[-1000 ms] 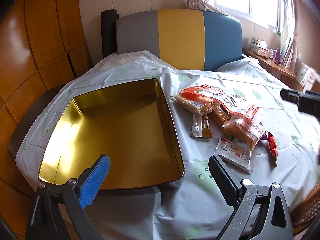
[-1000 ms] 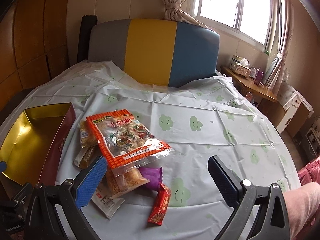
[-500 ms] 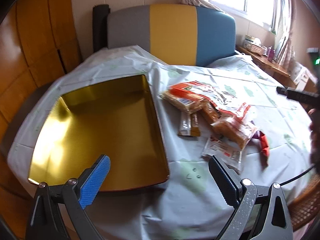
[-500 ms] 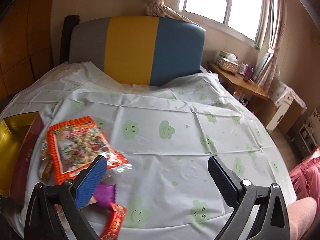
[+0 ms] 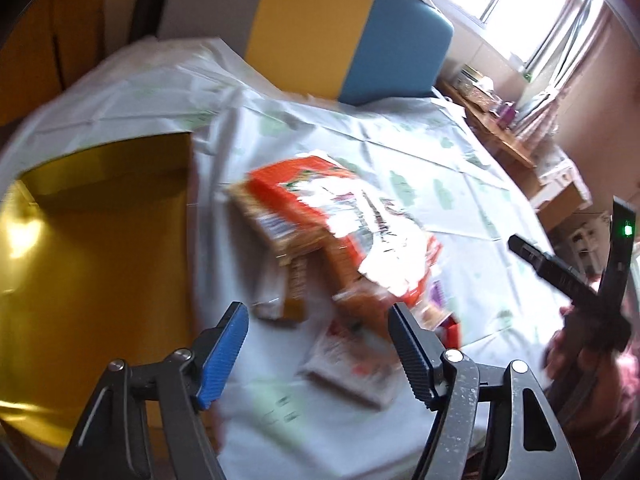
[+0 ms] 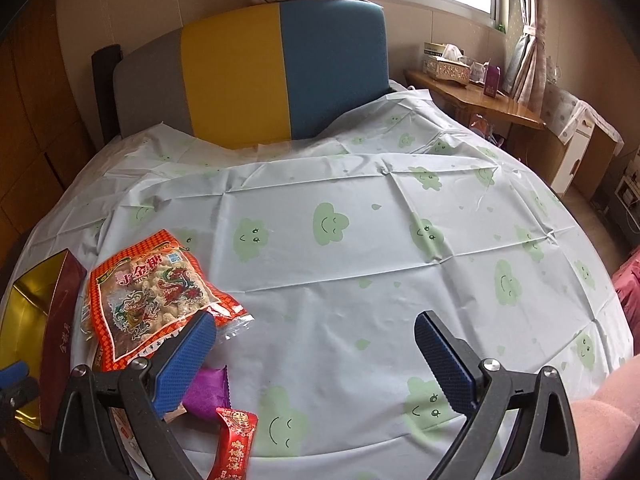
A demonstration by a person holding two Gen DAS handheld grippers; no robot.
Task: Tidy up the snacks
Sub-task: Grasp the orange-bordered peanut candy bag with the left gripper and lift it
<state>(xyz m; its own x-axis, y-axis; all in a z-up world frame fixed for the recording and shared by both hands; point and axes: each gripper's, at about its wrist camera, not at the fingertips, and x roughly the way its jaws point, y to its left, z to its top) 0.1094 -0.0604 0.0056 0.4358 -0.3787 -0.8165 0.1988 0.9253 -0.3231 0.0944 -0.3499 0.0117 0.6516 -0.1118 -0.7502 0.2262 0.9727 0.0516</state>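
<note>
Two spread claws, left claw [image 5: 318, 344] just closing a bit with nothing pinched, right claw [image 6: 316, 356] empty; crinkly orange snack bag [image 6: 154, 300] lower left beside gold tin [image 6: 24, 320] looks light, slippery, so I'd pinch its sealed edge.

Left wrist view: blurred, angled steeply down over the worktop [image 5: 460, 216], close above the orange snack bag [image 5: 344, 216], gold tin [image 5: 100, 248] left of it. Right wrist view: sharp, also tilted down, from the near edge, same bag [image 6: 152, 296] at lower left. Shared by both: bag, tin [image 6: 28, 320], the tricolour headboard [image 6: 280, 72] beyond.
</note>
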